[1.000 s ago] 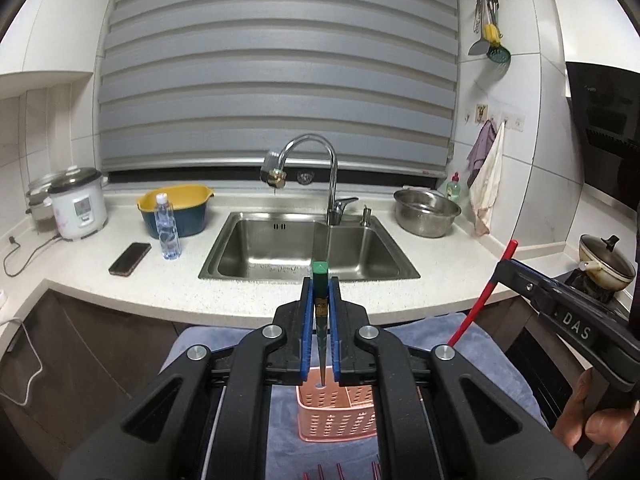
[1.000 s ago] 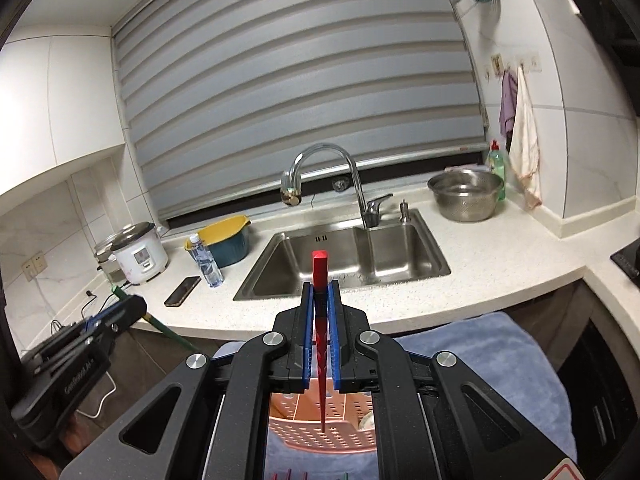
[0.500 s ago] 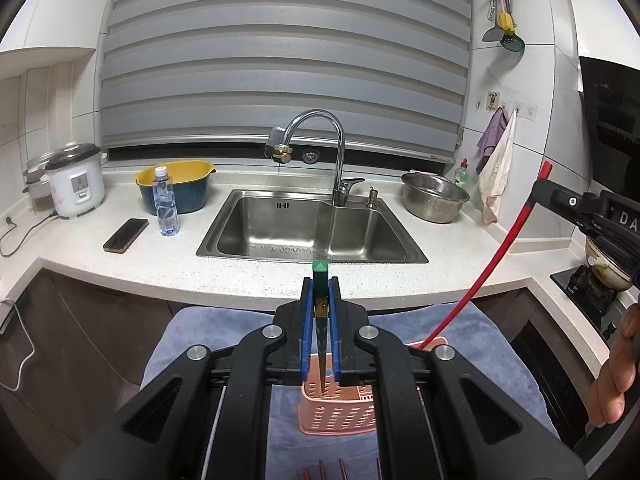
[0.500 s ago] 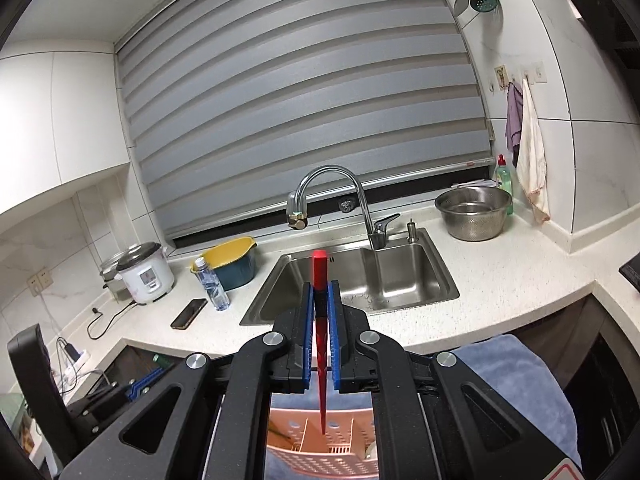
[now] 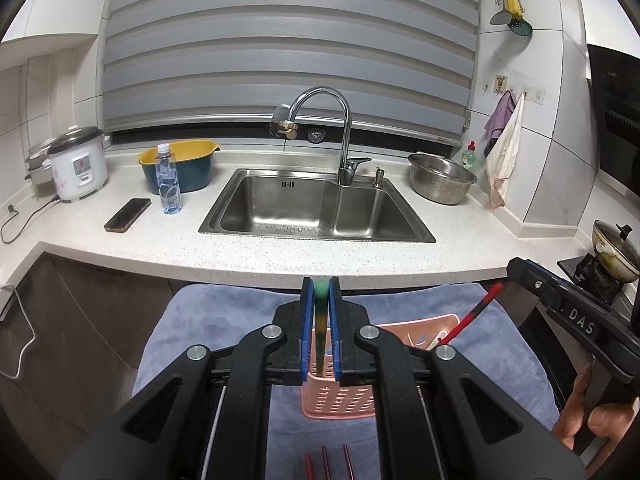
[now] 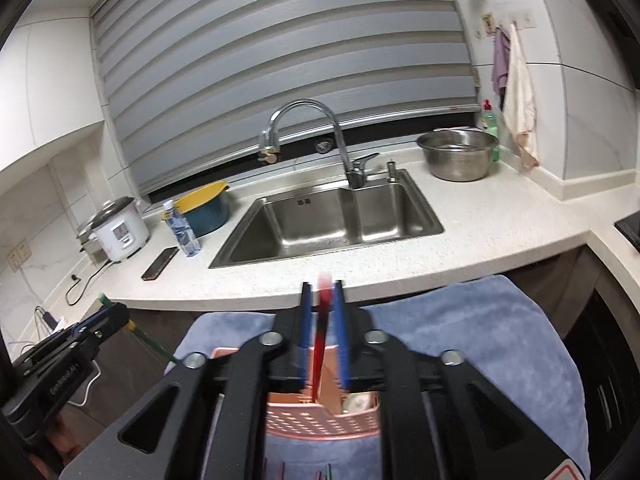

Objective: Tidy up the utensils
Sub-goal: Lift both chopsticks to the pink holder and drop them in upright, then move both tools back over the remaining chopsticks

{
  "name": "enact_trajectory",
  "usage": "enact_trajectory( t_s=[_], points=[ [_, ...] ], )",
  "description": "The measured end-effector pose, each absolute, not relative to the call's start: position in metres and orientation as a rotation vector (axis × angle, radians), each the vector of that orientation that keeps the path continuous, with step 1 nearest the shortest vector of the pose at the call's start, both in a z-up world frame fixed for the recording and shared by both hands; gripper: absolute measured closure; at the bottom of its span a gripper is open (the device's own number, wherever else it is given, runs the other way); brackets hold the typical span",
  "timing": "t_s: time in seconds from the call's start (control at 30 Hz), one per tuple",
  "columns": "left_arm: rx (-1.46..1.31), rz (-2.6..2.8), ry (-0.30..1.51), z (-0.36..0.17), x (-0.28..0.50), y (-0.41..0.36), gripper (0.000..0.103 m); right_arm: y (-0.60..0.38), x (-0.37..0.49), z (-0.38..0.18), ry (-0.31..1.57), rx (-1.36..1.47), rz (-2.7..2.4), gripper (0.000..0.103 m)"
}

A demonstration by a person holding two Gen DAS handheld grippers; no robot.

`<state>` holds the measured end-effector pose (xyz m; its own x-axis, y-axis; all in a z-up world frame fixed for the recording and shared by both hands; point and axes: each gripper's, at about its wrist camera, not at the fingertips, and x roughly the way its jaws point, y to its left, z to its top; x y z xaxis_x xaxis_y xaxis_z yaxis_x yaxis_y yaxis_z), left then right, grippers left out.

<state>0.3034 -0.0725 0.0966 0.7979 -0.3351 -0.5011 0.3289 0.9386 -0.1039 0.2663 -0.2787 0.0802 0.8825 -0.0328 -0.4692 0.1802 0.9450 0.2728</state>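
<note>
The left gripper point(image 5: 320, 308) is clamped on a green stick point(image 5: 320, 328) whose lower end dips into the pink basket point(image 5: 340, 400) on the blue towel point(image 5: 224, 320). The right gripper point(image 6: 323, 320) has its fingers slightly apart around a red stick point(image 6: 321, 344), blurred, over the same basket; whether they grip it I cannot tell.

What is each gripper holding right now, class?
Left gripper: shut on the green chopstick.
Right gripper: opening, red chopstick loose between the jaws.
</note>
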Motion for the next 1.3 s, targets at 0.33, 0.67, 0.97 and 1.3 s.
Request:
enact_trajectory(
  t_s=[0.33, 0.67, 0.97, 1.3],
  points=[
    [0.005, -0.335, 0.504, 0.109, 0.267, -0.066, 0.067, -0.279, 0.204, 0.085, 0.466, 0.339, -0.129, 0.059],
    [0.058, -0.327, 0.501, 0.106, 0.203, -0.062, 0.055, -0.259, 0.131, 0.072, 0.494, 0.248, -0.158, 0.054],
    [0.074, -0.322, 0.556, 0.086, 0.156, -0.052, 0.051, -0.239, 0.069, 0.043, 0.559, 0.182, -0.17, 0.05],
    [0.093, -0.316, 0.658, 0.046, 0.12, -0.044, 0.051, -0.22, 0.031, -0.011, 0.691, 0.186, -0.158, 0.05]
  ],
)
